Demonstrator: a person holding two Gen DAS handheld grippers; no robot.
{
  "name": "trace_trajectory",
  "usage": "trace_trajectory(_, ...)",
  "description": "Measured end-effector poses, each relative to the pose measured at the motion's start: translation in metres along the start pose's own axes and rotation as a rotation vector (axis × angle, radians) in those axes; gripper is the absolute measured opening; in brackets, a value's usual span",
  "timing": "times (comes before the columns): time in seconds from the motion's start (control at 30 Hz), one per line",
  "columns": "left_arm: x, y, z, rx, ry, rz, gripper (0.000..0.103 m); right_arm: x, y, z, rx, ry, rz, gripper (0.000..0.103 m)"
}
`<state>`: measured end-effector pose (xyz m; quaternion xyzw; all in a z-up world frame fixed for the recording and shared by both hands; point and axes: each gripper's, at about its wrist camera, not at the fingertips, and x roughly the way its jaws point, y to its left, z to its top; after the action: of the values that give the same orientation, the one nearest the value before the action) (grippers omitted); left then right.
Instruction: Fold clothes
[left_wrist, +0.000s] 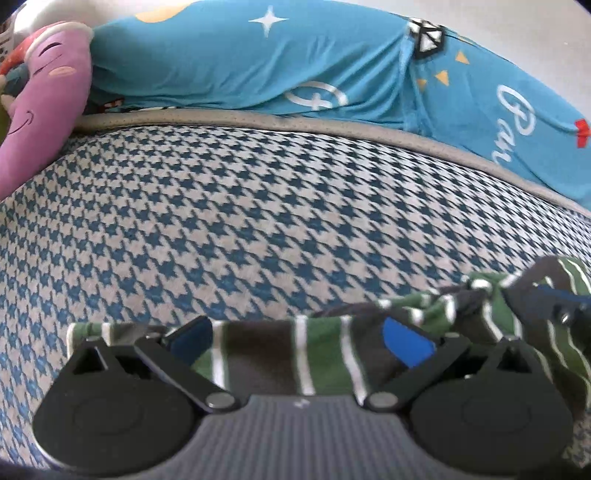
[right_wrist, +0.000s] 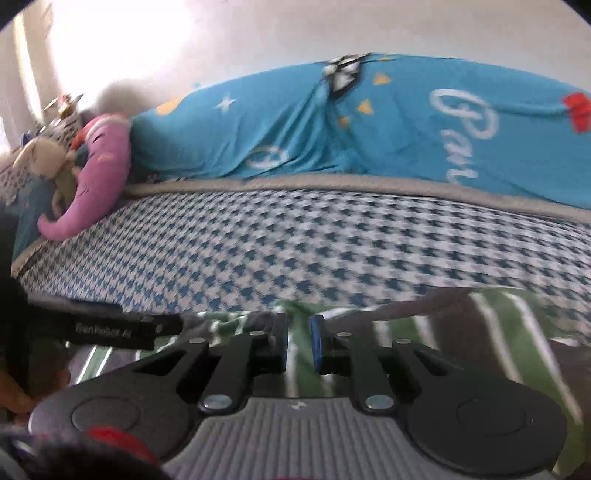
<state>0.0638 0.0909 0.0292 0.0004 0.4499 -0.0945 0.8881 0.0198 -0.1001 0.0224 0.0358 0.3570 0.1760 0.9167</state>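
Note:
A striped garment (left_wrist: 258, 350) in green, grey and white lies on the houndstooth bed cover (left_wrist: 258, 203). My left gripper (left_wrist: 299, 343) stands open just above it, fingers spread wide with the cloth lying flat under the gap. To its right the garment bunches up around my right gripper (left_wrist: 554, 299). In the right wrist view, my right gripper (right_wrist: 299, 343) has its fingers close together with a fold of the striped garment (right_wrist: 498, 332) pinched between them. The left gripper's black side (right_wrist: 110, 332) shows at the left edge.
A bright blue printed duvet (left_wrist: 258, 62) is heaped along the far side of the bed against a pale wall. A purple plush toy (left_wrist: 48, 96) and other soft toys sit at the far left. The patterned cover stretches between them and the garment.

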Motion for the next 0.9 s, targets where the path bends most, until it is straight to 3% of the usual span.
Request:
trace_trajectory(0.13,-0.009,-0.01,-0.004,0.037,-0.01,-0.04,0.103,-0.033,-0.026,0.004,0.046,-0.039,-0.052,0.015)
trace_trajectory(0.2,-0.013,-0.014,-0.006,0.052,-0.012,-0.06,0.103,-0.05,-0.042,0.004,0.072,-0.07,-0.074,0.023)
trace_trajectory(0.27,-0.016,-0.018,-0.009,0.077,-0.011,-0.08,0.103,-0.065,-0.063,0.0,0.118,-0.084,-0.109,0.024)
trace_trajectory(0.4,-0.022,-0.03,-0.017,0.14,-0.015,-0.098,0.103,-0.09,-0.095,-0.012,0.187,-0.087,-0.177,0.024)
trace_trajectory(0.63,-0.025,-0.046,-0.027,0.171,0.014,-0.138,0.103,-0.095,-0.132,-0.028,0.265,-0.046,-0.245,0.025)
trace_trajectory(0.9,-0.023,-0.057,-0.034,0.22,0.039,-0.166,0.103,-0.086,-0.145,-0.033,0.288,-0.048,-0.216,0.051)
